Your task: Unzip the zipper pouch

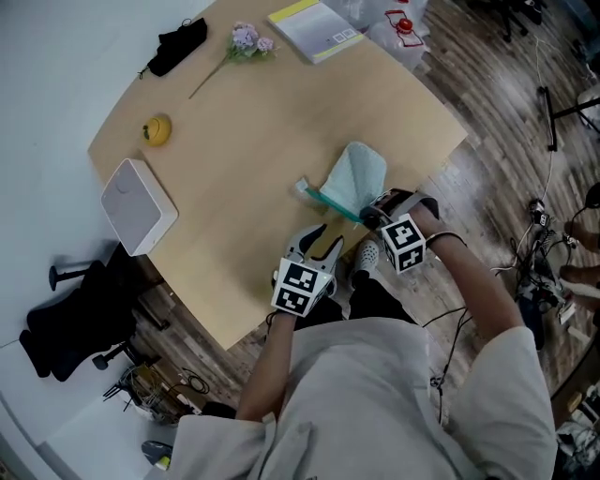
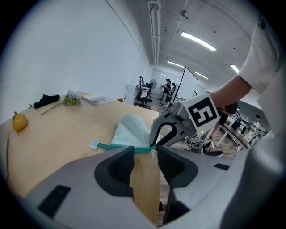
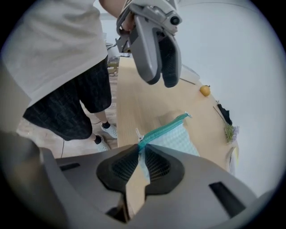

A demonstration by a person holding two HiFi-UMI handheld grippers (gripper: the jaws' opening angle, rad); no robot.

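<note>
My right tongs (image 3: 140, 150) clench the zipper pouch (image 1: 359, 173) corner, at four o'clock on the worktop (image 1: 253, 112). My left tongs (image 2: 145, 150) gape, pull tab (image 2: 153, 153) ungripped. The zipper (image 1: 328, 200) looks fully closed: all the unzipping remains.

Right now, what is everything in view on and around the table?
table: one, light wood, centre
pouch: one, mint with teal zipper, near edge of table
box: one, white, left edge
lemon: one, yellow, left side
flower: one, lilac, far side
cloth: one, black, far left corner
book: one, yellow and white, far edge
bag: one, clear with red print, far right
chair: one, black, floor left of table
left gripper: one, grey, open, empty
right gripper: one, grey, shut on pouch's corner
</note>
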